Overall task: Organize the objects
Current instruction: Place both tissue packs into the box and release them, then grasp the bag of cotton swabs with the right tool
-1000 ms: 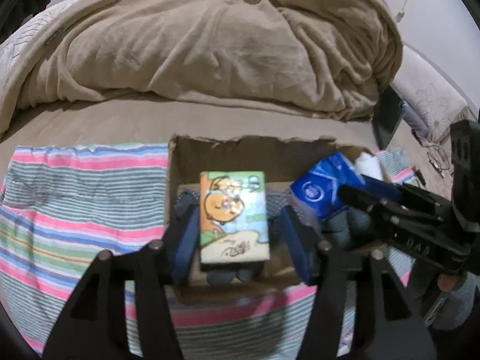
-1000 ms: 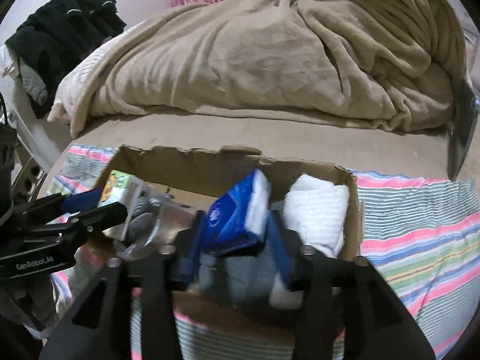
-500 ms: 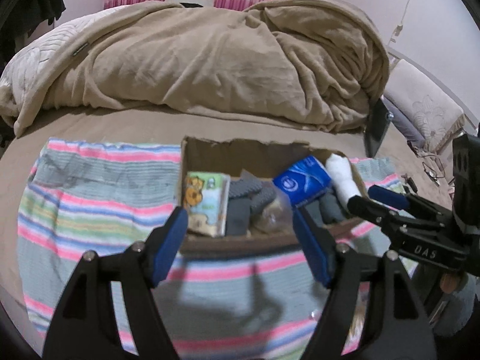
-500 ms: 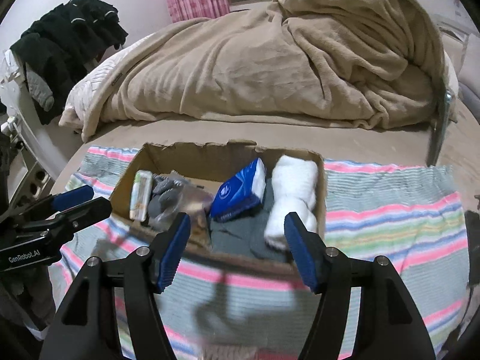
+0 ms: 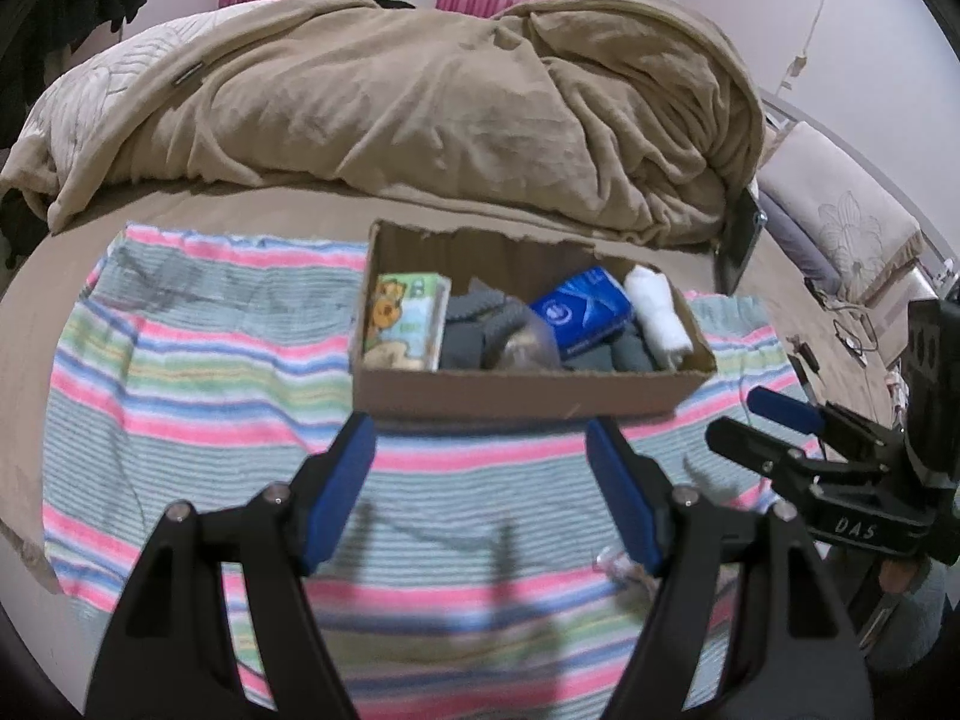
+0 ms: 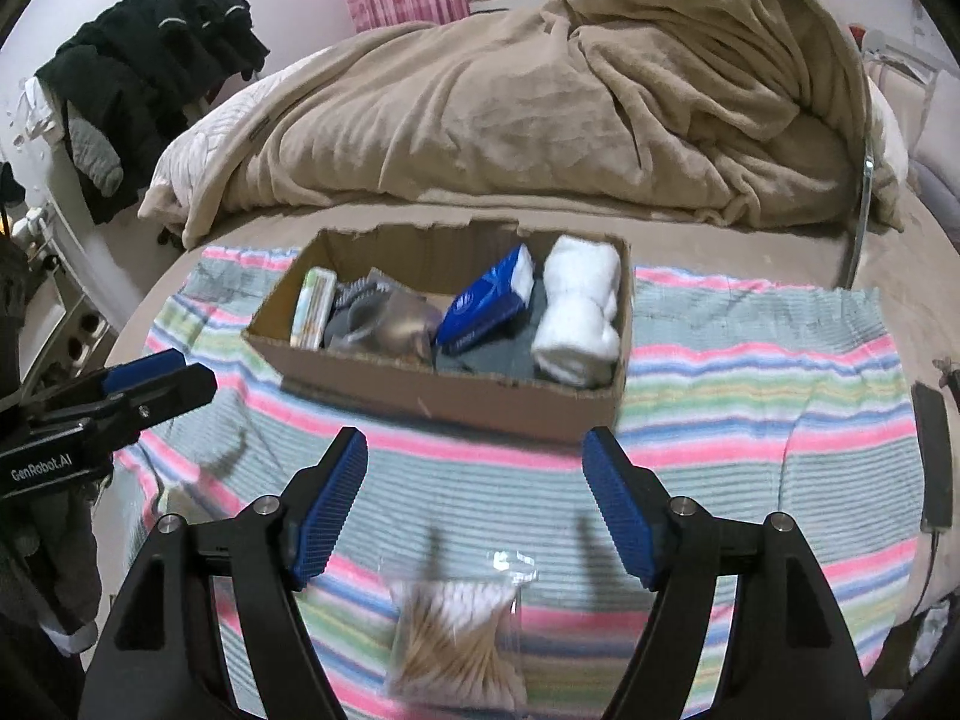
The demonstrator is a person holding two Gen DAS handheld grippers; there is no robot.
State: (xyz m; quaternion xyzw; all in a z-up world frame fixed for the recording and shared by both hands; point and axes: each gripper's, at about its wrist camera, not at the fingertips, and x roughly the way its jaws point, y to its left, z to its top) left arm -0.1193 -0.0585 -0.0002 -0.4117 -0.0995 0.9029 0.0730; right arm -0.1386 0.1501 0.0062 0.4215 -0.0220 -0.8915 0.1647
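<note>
Towel spread on bed. Cardboard box on towel, toward far edge. In box, left to right: card pack on edge against left wall, socks, tissue pack leaning on roll of cloth at right wall. Blanket heaped behind box. Bag of cotton swabs on towel, near side, before box. Phone at right, off towel edge. Clothes piled far left.

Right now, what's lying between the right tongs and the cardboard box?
Only bare striped towel lies between the right tongs, whose jaws are opening, and the box, as the right wrist view shows. The swab bag sits nearer the camera, below the fingertips.
</note>
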